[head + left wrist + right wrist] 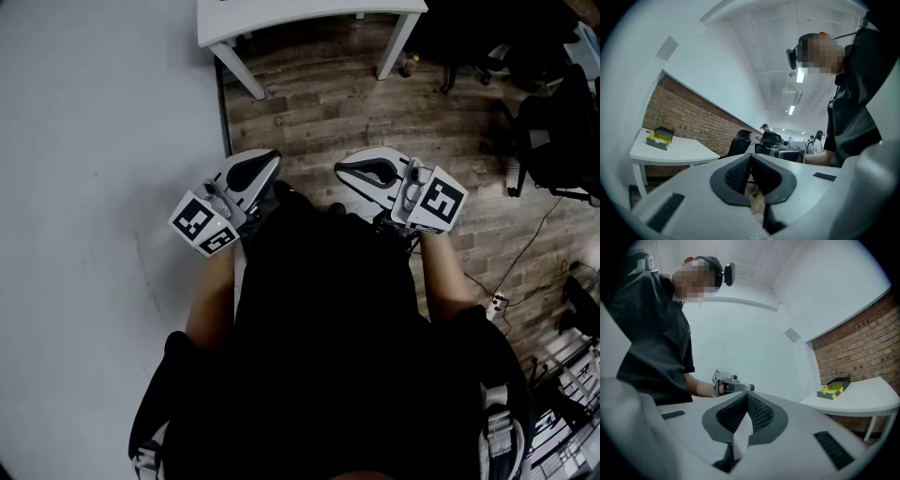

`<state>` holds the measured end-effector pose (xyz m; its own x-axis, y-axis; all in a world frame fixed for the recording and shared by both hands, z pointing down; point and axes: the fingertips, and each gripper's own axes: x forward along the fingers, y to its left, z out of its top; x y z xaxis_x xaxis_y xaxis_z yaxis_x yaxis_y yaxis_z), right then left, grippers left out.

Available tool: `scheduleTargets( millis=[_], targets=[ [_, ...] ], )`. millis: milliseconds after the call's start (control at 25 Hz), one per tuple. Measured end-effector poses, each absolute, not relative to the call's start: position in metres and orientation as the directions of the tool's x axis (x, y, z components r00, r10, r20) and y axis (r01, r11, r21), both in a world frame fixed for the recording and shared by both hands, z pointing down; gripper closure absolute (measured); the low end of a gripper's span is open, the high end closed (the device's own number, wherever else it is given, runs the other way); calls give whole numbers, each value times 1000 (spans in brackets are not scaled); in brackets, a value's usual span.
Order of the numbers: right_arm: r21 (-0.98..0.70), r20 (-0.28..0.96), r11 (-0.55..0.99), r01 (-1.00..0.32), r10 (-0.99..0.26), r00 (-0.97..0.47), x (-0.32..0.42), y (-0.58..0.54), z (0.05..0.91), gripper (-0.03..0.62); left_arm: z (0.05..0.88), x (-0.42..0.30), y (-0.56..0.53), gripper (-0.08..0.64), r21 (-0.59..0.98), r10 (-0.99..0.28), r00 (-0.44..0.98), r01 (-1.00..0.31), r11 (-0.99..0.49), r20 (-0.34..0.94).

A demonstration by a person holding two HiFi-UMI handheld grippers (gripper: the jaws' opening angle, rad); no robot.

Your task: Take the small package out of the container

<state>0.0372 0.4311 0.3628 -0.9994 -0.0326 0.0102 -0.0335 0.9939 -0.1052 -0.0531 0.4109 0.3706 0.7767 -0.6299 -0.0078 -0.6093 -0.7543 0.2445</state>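
- While held at the person's waist, the left gripper (750,158) and right gripper (746,397) both have jaws pressed together, empty;
- the dark container (833,389), something yellow inside, sits on the white worktop (865,401), well apart; any print is too small to read

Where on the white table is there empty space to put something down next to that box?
The white table is mostly bare. Only the box sits on it. The top to the right of the box, along the brick wall, is free, and so is the strip by the front edge. The floor by the chairs and cables is crowded.
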Motion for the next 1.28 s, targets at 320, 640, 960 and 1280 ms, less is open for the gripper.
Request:
scheduleTargets(
  millis=[320,640,960,1280],
  targets=[
    [-122,20,993,-5,-3,-1000,33,431,374,586,381,-51,421,545,257,-648,762,-629,-734,17],
    [-126,-22,991,40,38,-999,21,440,373,586,392,-49,429,545,258,-639,769,-624,-738,34],
    [-108,-1,994,-20,-20,-1000,41,431,380,586,385,-41,416,545,253,-619,785,-604,-756,28],
    [-187,-16,955,-231,-238,-971,75,390,390,586,386,-36,402,545,270,-590,807,-576,-771,37]
  ],
)
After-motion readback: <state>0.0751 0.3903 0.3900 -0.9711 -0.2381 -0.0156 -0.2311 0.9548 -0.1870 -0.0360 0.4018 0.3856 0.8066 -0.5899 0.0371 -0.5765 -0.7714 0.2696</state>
